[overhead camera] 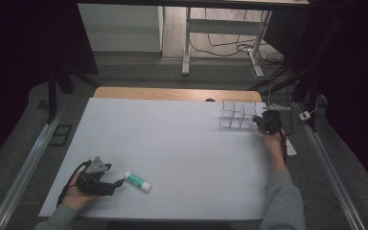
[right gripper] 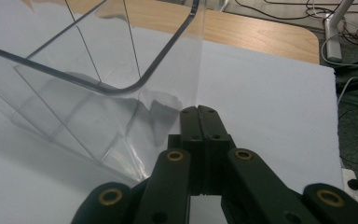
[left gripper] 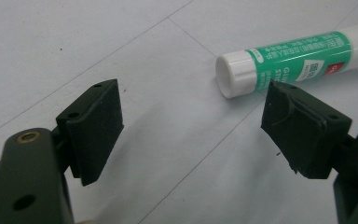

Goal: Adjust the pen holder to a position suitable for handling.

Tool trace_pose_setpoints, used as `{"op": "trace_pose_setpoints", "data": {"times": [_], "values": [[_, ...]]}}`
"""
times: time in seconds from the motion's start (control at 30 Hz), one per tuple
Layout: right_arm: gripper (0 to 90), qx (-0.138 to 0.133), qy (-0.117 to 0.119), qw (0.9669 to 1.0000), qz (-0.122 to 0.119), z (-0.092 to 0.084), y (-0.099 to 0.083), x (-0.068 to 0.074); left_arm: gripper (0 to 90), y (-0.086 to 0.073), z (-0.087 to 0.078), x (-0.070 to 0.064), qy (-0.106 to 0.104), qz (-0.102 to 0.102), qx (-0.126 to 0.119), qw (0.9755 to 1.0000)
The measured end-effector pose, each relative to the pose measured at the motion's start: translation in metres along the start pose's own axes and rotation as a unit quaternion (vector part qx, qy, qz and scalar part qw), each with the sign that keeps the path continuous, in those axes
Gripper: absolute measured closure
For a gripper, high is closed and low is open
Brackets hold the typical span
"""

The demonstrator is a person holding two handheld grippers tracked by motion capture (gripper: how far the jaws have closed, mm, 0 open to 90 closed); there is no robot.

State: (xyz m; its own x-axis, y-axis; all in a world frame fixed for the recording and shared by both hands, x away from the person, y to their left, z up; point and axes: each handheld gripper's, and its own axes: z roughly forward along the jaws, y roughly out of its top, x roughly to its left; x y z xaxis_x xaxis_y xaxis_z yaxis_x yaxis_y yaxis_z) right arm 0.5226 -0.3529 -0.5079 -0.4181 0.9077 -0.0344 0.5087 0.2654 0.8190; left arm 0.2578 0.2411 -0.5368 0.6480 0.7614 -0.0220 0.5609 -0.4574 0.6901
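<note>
A white and green glue stick (overhead camera: 138, 182) lies on its side on the white board at the front left. My left gripper (overhead camera: 118, 183) rests on the board just left of it, its jaws open and empty. In the left gripper view the glue stick (left gripper: 298, 58) lies just beyond the right fingertip (left gripper: 303, 126) of my left gripper (left gripper: 191, 126), white cap pointing left. At the far right stands a clear divided box (overhead camera: 235, 115). My right gripper (overhead camera: 258, 120) is at its right side. In the right gripper view its jaws (right gripper: 198, 114) are shut on the thin wall of the clear box (right gripper: 74, 93).
The white board (overhead camera: 172, 143) covers a wooden table (overhead camera: 172, 93) whose edge shows at the back. Beyond it stand desk legs (overhead camera: 187, 48) and cables on the floor. A white power strip (overhead camera: 291, 146) lies off the board's right edge.
</note>
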Motion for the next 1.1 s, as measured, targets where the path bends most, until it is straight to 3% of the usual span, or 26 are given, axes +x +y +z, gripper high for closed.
{"op": "trace_pose_setpoints", "data": {"times": [0.37, 0.57, 0.93, 1.1], "values": [[88.6, -0.007, 0.013, 0.9999, 0.007, 0.000, 0.002, 0.003, 20.0, 0.000, 0.000, -0.001, 0.001, -0.001, -0.001, 1.0000], [88.6, -0.005, 0.018, 0.9998, -0.002, 0.003, 0.005, 0.011, 20.0, 0.000, 0.000, -0.001, 0.000, -0.002, -0.002, 1.0000], [88.6, 0.003, 0.028, 0.9995, -0.014, 0.009, 0.010, 0.029, 20.0, 0.000, -0.001, -0.001, -0.001, 0.001, 0.000, 1.0000], [88.6, 0.006, 0.027, 0.9991, -0.034, 0.016, 0.013, 0.043, 20.1, 0.000, -0.001, -0.001, 0.000, 0.001, 0.000, 1.0000]]}}
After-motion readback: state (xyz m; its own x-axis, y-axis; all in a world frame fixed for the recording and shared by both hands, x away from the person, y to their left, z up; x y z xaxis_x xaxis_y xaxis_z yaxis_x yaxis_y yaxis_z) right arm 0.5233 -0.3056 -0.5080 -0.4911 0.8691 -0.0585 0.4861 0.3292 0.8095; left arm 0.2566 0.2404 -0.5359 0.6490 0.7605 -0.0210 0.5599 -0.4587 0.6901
